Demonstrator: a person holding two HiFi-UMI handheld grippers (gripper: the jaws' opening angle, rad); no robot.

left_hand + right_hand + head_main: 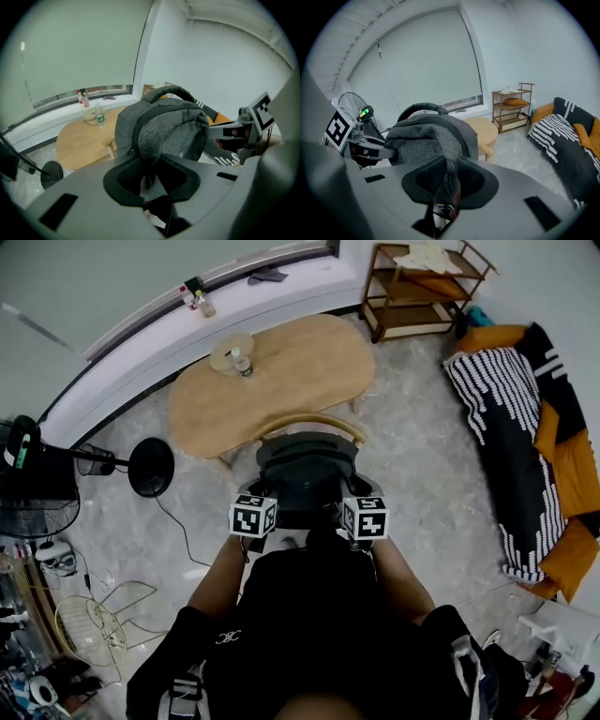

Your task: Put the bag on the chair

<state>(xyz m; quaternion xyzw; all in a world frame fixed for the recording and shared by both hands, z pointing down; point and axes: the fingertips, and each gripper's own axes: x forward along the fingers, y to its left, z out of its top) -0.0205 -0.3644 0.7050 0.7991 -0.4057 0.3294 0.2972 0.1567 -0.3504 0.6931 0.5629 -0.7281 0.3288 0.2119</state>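
Dark grey fabric backpack held over seat of pale wooden curved-back chair, just ahead of both grippers. Left gripper clenched on backpack fabric, right gripper pinching it too. Both equally near, seat straight below

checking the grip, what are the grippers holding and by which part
Both hold the grey bag: the left gripper pinches a fold of fabric on its left side, the right gripper a fold on its right side.
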